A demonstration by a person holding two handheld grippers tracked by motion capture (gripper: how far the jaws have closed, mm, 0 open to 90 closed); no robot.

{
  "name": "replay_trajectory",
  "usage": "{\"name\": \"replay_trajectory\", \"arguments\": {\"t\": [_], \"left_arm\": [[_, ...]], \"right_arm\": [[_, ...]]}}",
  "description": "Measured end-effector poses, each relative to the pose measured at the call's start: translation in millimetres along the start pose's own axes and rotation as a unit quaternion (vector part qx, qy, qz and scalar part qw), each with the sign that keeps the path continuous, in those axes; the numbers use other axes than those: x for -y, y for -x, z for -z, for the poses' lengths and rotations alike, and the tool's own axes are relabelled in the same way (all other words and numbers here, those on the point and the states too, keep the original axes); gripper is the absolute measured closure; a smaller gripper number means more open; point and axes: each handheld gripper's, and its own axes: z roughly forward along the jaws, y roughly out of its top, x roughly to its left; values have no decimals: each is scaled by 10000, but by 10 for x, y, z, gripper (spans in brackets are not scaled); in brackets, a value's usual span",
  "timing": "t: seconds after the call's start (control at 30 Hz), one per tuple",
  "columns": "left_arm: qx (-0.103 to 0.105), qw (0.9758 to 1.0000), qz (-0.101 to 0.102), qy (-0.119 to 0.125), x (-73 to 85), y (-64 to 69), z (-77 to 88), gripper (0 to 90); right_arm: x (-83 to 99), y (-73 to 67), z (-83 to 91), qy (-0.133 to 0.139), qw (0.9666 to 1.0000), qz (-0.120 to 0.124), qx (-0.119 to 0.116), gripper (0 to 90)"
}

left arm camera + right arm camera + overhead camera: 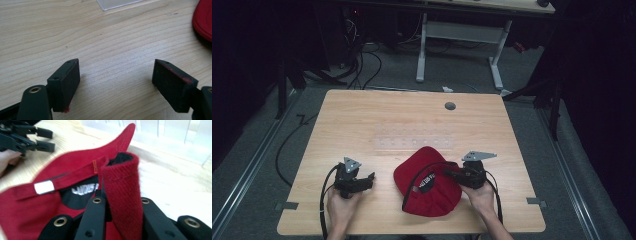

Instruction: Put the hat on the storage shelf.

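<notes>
Dim surrounds, lit table (362, 115)

A light wooden table (362, 120) carries a round grey grommet (450, 106) near its far edge and a clear plastic strip (412, 140) across its middle. Beyond it, on grey floor, a white-legged desk (459, 30) stands beside tangled black cables (362, 60)

Left gripper (368, 178) agape; right gripper (449, 173) clamped tight

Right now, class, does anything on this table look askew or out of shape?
Yes: the red cap lies upside down, lining showing, and the right gripper pinches its rim into a raised fold.
</notes>
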Motion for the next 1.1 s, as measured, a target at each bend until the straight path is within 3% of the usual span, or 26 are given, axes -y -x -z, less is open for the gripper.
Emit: {"name": "replay_trajectory", "arguments": {"t": [0.37,0.57,0.7,0.83,1.1], "left_arm": [[-22,10000,15,1,4,8,3,222],[57,9999,-126,-59,29,40,52,234],[309,9990,-300,-112,63,115,121,227],[655,9972,-349,-115,67,230,202,225],[1205,9898,-725,-214,120,544,285,228]], "right_arm": [[-146,-84,150,162,9998,-54,-35,843],[-242,-136,247,206,9998,-5,51,843],[-307,-162,303,256,9996,15,99,843],[-361,-171,335,269,9995,-14,134,843],[-473,-184,393,311,9993,-73,184,843]]}}
